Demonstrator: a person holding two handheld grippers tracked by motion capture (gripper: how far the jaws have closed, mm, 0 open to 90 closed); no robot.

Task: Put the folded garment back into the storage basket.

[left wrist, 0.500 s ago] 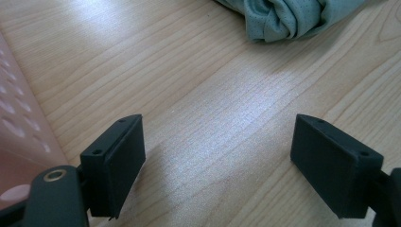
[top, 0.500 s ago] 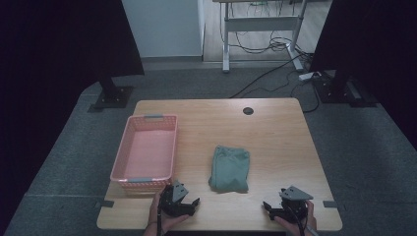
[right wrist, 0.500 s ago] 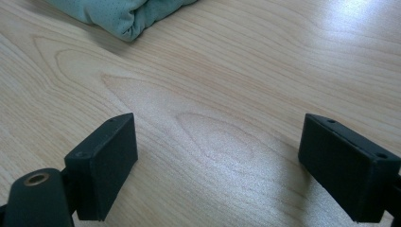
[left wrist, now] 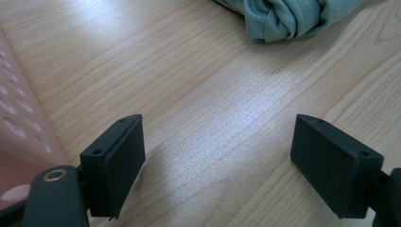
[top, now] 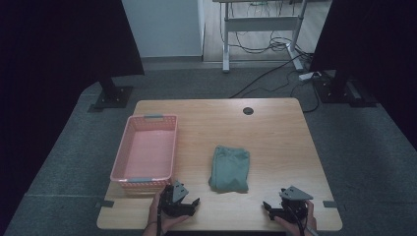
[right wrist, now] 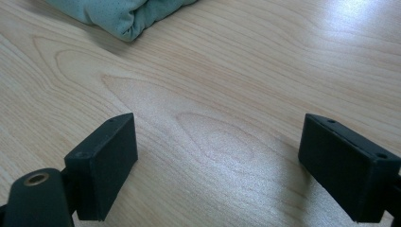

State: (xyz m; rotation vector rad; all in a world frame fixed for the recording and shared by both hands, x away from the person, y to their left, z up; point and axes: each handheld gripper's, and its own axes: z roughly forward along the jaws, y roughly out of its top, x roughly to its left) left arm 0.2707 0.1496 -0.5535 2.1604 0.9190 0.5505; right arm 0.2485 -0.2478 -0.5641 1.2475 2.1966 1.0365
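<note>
Both the left gripper (top: 189, 205) and right gripper (top: 269, 208) rest wide-jawed, empty, near the seemingly folded grey-green cloth (top: 229, 168) beside the pink plastic basket (top: 129, 147).

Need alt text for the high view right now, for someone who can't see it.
A folded green cloth lies near the middle of a wooden table, with an empty pink basket to its left. At the near edge, the left gripper and right gripper rest with jaws open, both apart from the cloth.
</note>
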